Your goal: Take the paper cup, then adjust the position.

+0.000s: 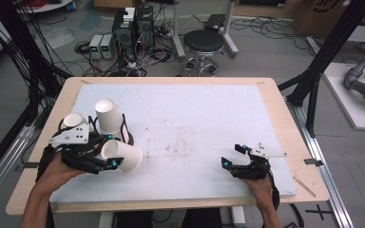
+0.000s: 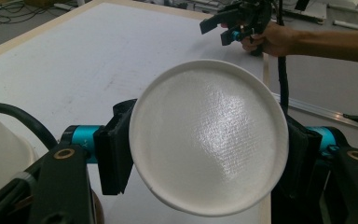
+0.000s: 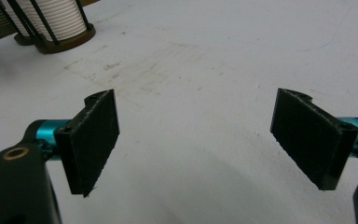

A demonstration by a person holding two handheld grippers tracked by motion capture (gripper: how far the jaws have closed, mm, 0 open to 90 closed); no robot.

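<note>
A white paper cup (image 1: 123,156) lies on its side just above the white board, and my left gripper (image 1: 111,159) is shut on it. In the left gripper view the cup's round bottom (image 2: 209,135) faces the camera, pinched between the two black pads (image 2: 114,154). Behind that hand a black wire holder (image 1: 123,128) carries two more upturned white cups (image 1: 108,114). My right gripper (image 1: 233,155) rests low at the board's front right, open, with nothing between its pads (image 3: 95,140). It also shows far off in the left gripper view, as the right gripper (image 2: 235,23).
The white board (image 1: 185,128) covers a wooden table (image 1: 280,109). A ribbed stack of cups in the brown-based holder (image 3: 56,21) stands far left of the right gripper. Beyond the table are a stool (image 1: 203,42), electronics boxes (image 1: 133,28) and cables on the floor.
</note>
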